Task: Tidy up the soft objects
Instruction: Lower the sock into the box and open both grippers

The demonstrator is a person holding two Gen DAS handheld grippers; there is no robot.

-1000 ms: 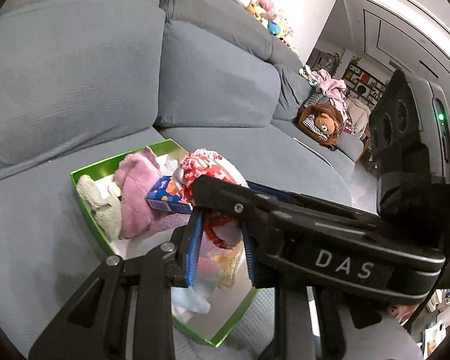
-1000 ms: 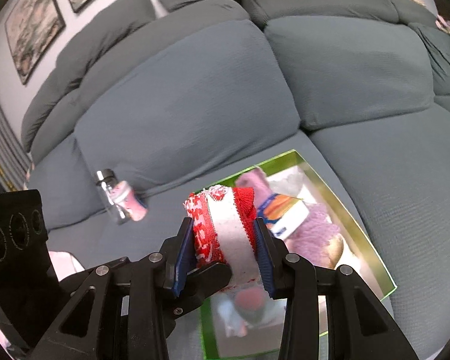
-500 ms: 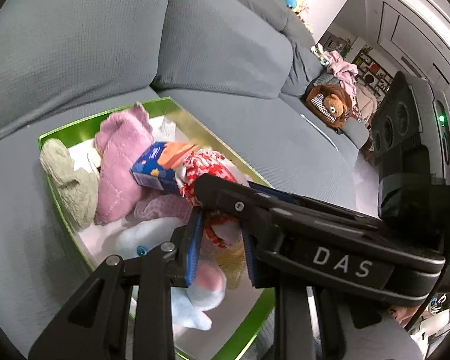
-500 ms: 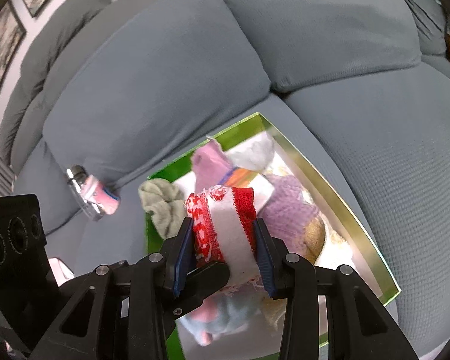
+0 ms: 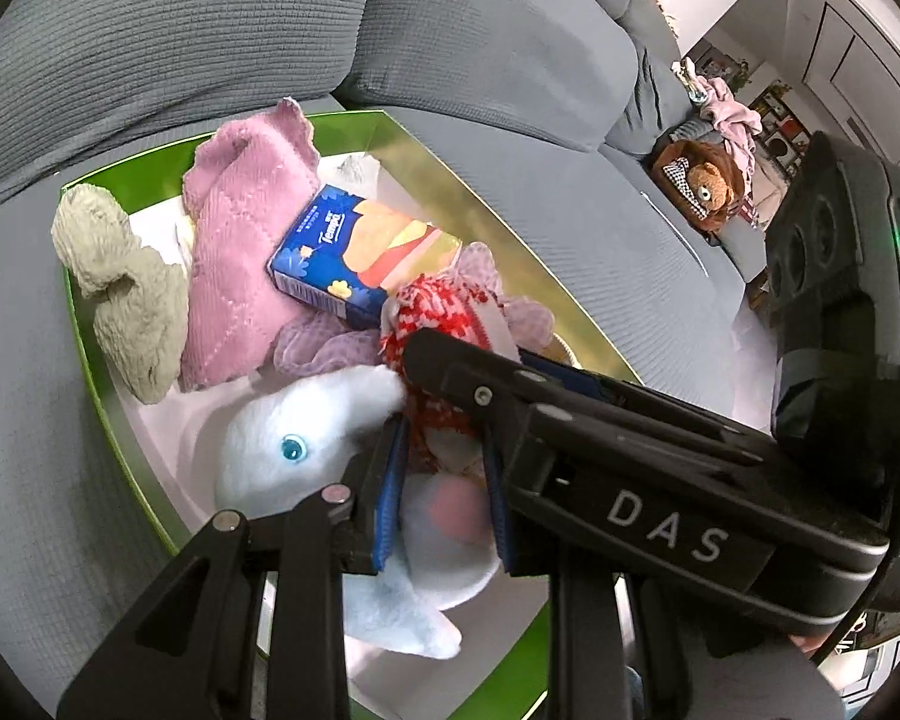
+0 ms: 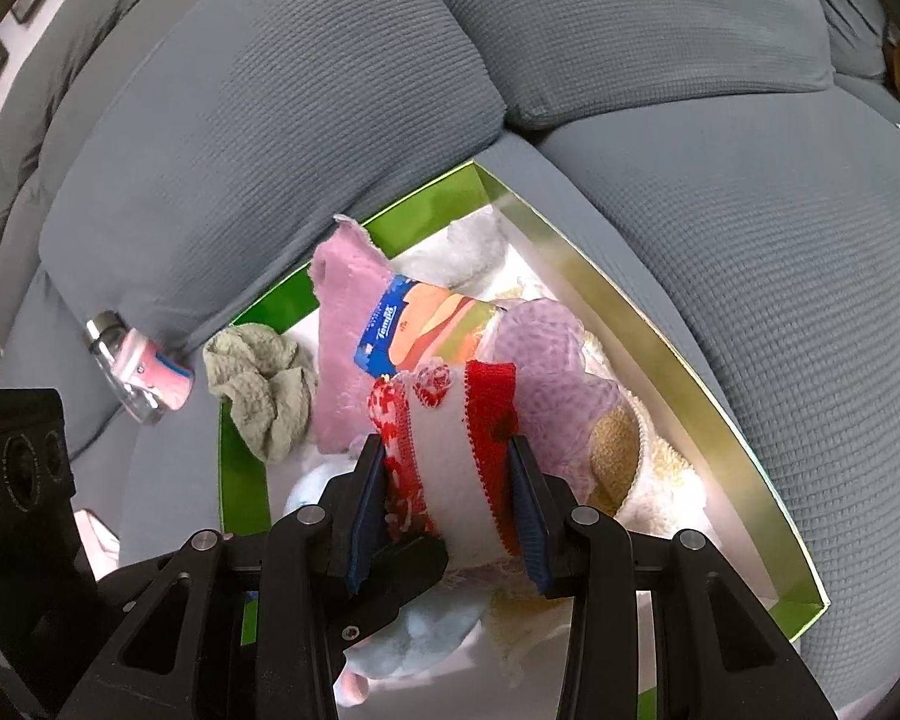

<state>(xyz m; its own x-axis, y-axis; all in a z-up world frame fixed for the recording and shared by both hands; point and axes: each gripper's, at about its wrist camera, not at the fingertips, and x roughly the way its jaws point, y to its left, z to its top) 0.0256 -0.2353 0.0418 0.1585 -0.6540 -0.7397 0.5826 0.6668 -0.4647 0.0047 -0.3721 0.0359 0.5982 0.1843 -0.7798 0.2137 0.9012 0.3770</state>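
A green box (image 5: 84,330) (image 6: 678,360) on the grey sofa holds soft things: a pink towel (image 5: 240,228), a grey-green cloth (image 5: 132,300), a lilac cloth (image 6: 546,348), a white-blue plush (image 5: 288,444) and a blue tissue pack (image 5: 342,258). My right gripper (image 6: 447,492) is shut on a red-and-white knitted cloth (image 6: 450,444) just above the box contents. My left gripper (image 5: 441,480) hovers low over the plush; the right gripper crosses in front of it, and the same cloth (image 5: 444,318) shows at its tips.
A small bottle with a pink label (image 6: 138,372) lies on the seat left of the box. Sofa back cushions (image 6: 282,120) rise right behind the box. A teddy bear and clothes (image 5: 708,180) lie farther along the sofa.
Both grippers have moved down and forward toward the box, carrying the red-and-white cloth from above the box to just over its contents. The box now fills the views.
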